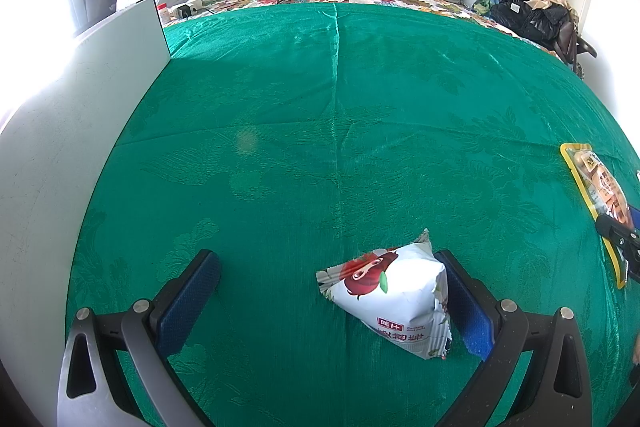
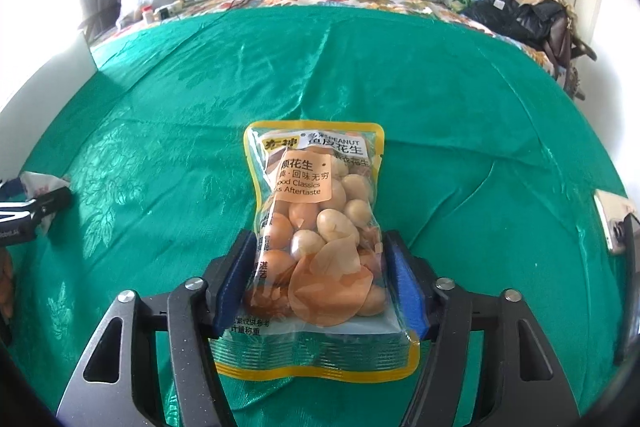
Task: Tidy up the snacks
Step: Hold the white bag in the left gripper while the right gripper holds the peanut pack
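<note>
The right gripper (image 2: 320, 279) has its fingers around the peanut bag (image 2: 316, 223), pads touching; squeeze evenly at mid-bag. The left gripper (image 1: 332, 303) stands open.

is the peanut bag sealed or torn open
Sealed, as far as the pictures show: the peanut bag lies flat on the green cloth, yellow top edge unbroken, nuts all inside.
</note>
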Tool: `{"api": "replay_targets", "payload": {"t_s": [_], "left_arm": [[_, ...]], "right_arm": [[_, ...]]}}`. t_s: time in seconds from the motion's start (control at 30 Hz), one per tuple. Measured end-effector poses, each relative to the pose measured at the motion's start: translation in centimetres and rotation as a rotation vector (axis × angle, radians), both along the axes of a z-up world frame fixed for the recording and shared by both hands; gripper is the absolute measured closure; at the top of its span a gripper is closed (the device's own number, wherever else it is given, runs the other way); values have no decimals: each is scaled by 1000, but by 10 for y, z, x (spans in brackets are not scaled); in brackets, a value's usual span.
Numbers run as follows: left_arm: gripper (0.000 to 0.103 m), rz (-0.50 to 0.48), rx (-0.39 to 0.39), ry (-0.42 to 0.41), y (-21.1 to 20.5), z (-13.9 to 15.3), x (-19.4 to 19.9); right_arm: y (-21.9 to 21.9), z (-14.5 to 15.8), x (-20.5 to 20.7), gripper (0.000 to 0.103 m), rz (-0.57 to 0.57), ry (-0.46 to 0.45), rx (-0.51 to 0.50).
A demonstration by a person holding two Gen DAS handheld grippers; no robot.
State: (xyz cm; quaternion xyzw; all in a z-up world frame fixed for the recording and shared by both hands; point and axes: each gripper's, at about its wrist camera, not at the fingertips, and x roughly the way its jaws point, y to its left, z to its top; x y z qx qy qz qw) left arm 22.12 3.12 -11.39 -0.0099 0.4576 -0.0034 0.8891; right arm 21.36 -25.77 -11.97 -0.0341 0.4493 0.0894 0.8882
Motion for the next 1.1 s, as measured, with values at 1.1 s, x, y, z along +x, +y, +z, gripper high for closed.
{"api": "replay_targets", "payload": {"t_s": [1.1], "left_arm": [[0, 0, 1, -1, 0, 0, 0]], "right_arm": [[4, 0, -1, 18, 23, 12, 3]]}}
